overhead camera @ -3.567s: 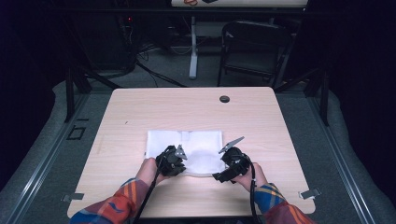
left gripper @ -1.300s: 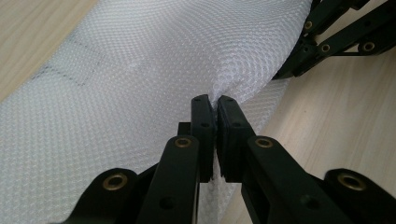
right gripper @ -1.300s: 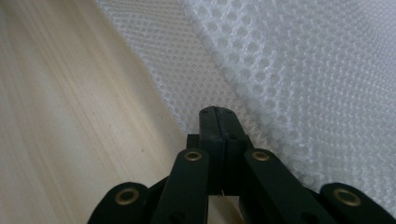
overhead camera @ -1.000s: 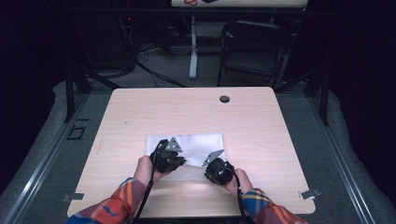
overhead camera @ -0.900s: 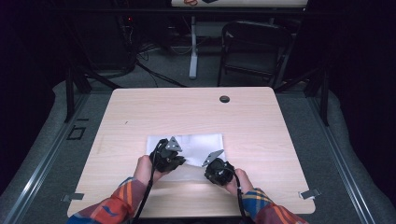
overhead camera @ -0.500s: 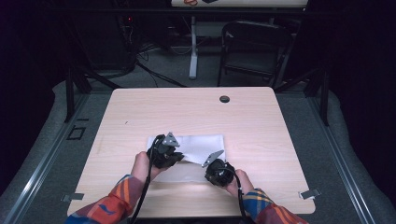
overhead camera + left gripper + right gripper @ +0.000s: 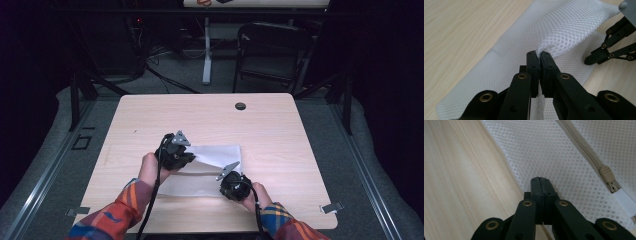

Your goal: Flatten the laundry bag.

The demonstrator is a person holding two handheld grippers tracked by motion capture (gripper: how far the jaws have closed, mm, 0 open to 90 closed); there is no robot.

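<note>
A white mesh bag [image 7: 216, 155] lies on the wooden table [image 7: 200, 115] in front of the person. My left gripper [image 7: 186, 156] is shut on a pinch of the mesh [image 7: 564, 30], which rises from its tips [image 7: 539, 53] in a raised fold. My right gripper [image 7: 228, 183] sits at the bag's near right corner. In the right gripper view its jaws [image 7: 540, 180] are closed together at the bag's edge [image 7: 554, 150]. A beige zipper [image 7: 584, 150] with its pull [image 7: 607, 173] runs across the mesh beyond them. The right gripper [image 7: 599, 56] also appears in the left gripper view, touching the mesh edge.
A round black grommet [image 7: 240, 106] sits near the table's far edge. A dark folding chair [image 7: 270, 50] and cables stand on the floor beyond the table. Bare wood surrounds the bag on every side.
My left gripper has moved away from the person and slightly left, drawing the pinched mesh up into a fold. My right gripper has stayed at the near right corner.
</note>
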